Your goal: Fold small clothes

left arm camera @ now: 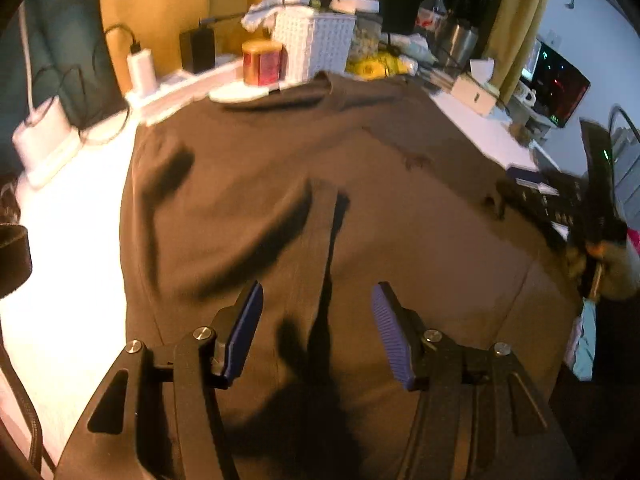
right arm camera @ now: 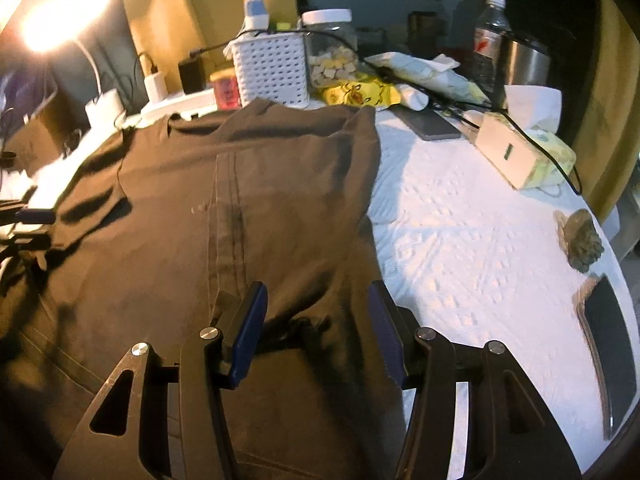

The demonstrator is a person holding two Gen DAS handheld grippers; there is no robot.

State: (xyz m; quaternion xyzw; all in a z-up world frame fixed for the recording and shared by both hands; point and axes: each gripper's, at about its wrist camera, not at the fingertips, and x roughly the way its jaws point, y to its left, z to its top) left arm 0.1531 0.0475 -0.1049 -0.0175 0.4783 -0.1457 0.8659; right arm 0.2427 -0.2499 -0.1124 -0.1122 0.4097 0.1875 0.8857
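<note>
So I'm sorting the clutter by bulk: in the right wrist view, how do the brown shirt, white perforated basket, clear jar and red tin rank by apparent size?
1. brown shirt, though it lies nearest the camera
2. white perforated basket
3. clear jar
4. red tin, partly hidden behind the shirt

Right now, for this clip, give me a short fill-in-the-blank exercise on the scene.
1. The garment spread on the table is dark ____.
2. The perforated basket behind it is ____.
3. The jar beside the basket has a ____ lid.
4. Nothing sits between the right gripper fingers; they stand ____.

Missing: brown; white; white; open
</note>
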